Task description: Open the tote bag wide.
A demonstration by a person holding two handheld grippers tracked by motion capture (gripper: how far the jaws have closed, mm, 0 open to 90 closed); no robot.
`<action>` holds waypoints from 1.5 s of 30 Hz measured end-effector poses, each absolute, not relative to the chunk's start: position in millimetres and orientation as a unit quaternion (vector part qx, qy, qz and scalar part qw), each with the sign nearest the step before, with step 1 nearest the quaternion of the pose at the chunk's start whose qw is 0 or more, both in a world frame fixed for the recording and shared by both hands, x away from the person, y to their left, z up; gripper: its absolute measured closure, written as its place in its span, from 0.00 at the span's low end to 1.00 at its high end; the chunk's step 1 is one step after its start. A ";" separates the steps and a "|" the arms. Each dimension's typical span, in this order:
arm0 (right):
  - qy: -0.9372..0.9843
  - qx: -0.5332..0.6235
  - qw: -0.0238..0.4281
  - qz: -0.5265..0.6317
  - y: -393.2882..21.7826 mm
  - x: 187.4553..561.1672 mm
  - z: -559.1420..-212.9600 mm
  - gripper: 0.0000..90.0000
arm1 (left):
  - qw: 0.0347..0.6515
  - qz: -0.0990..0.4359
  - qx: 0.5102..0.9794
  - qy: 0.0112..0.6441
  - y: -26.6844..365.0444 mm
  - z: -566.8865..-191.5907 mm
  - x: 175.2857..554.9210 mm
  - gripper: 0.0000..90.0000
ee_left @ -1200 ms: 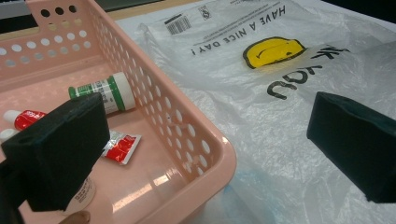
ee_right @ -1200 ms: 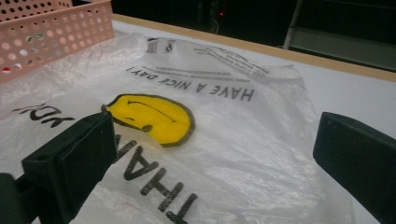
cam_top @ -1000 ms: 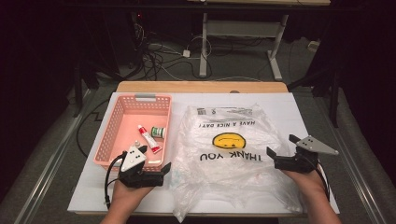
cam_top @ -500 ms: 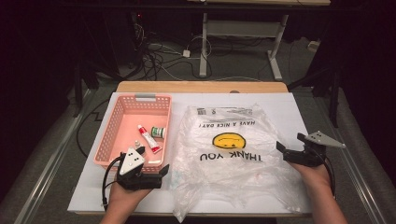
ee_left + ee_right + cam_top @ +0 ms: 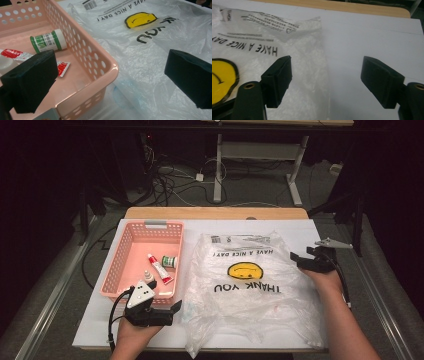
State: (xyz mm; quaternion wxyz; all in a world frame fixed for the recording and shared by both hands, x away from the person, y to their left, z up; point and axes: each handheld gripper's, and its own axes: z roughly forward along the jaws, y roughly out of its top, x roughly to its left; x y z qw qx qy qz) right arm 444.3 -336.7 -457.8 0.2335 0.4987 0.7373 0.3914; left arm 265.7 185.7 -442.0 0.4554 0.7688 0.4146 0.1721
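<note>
Table brightly lit (surroundings dark); slight softness

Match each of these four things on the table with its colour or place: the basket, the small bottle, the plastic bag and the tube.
Things:
1. basket
2. small bottle
3. plastic bag
4. tube

Descriptions:
A. clear, printed with a yellow smiley face
B. pink, with holes in its walls
C. red and white, lying in the basket
D. green label and white cap, lying on its side

Pairs: 1-B, 2-D, 3-A, 4-C
</note>
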 end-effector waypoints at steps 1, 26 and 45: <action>0.737 0.502 0.230 0.390 -337.5 449.8 -458.2 0.32 | 0.456 0.171 0.768 0.417 186.8 -442.2 265.9 0.00; 0.795 0.481 0.172 0.327 -312.8 485.7 -482.5 0.58 | 0.458 0.172 0.767 0.414 183.9 -445.8 265.8 0.00; 0.788 0.465 0.212 0.343 -315.9 479.7 -467.9 1.00 | 0.461 0.165 0.768 0.413 181.7 -447.2 267.1 0.00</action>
